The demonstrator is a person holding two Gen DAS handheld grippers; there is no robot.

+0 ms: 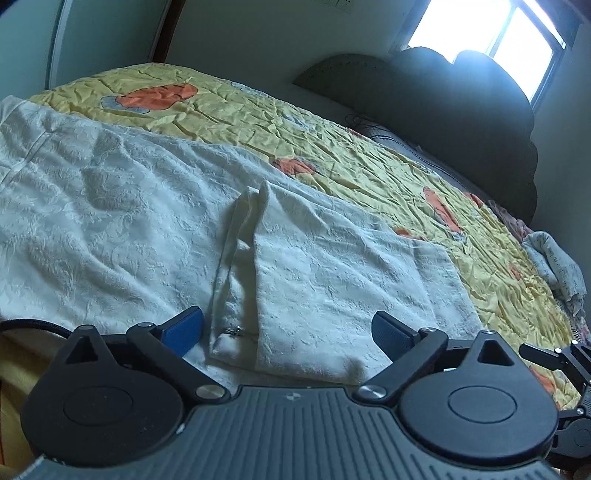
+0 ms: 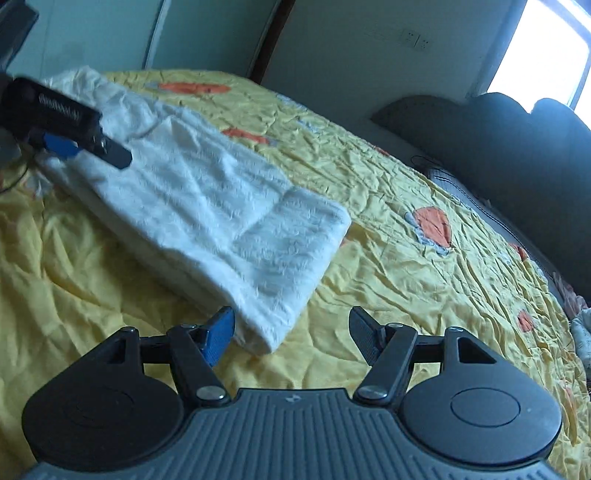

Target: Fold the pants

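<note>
White textured pants (image 1: pixel 147 221) lie flat across a yellow bedspread (image 1: pixel 369 162). In the left wrist view their near end, with a small metal zipper pull (image 1: pixel 233 331), lies between the wide-apart fingers of my left gripper (image 1: pixel 286 317). The blue pads do not press on the cloth. In the right wrist view the pants (image 2: pixel 207 206) run from upper left to a folded end near the middle. My right gripper (image 2: pixel 291 314) is open just in front of that end, its left pad (image 2: pixel 221 332) beside the corner. The left gripper (image 2: pixel 88 149) shows over the pants' far end.
The bedspread (image 2: pixel 406 280) is wrinkled, with orange patches. A dark padded headboard (image 1: pixel 461 110) stands at the right under a bright window (image 1: pixel 491 33). A crumpled printed cloth (image 1: pixel 554 266) lies at the bed's right edge.
</note>
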